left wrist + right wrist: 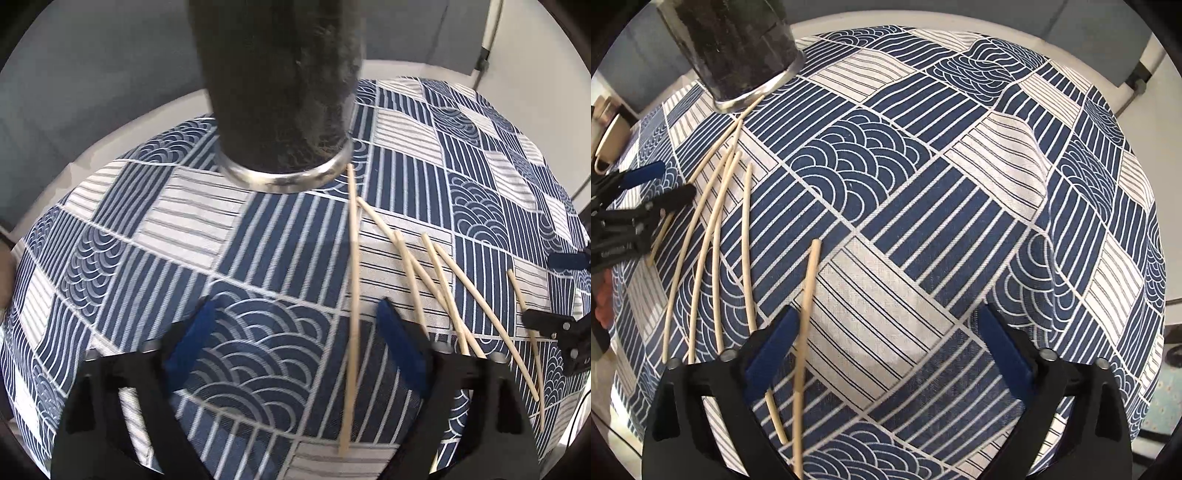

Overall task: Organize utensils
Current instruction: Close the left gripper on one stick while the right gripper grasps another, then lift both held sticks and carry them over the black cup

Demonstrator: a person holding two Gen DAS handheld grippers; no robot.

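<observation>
Several pale wooden chopsticks (413, 280) lie loose on the blue-and-white patterned cloth. A dark mesh holder cup (280, 110) with a metal base ring stands at the far side. My left gripper (295, 343) is open above the cloth; one chopstick (352, 302) lies between its fingers, close to the right pad. In the right wrist view the chopsticks (713, 236) fan out at the left below the cup (738, 48). My right gripper (886, 347) is open; one chopstick (807, 325) runs just inside its left finger. The left gripper (639, 218) shows at the left edge.
The patterned cloth (923, 184) covers the round table, whose white rim (110, 133) shows beyond it. A pale cup (611, 136) sits at the far left edge. The right gripper (565, 332) shows at the right edge of the left wrist view.
</observation>
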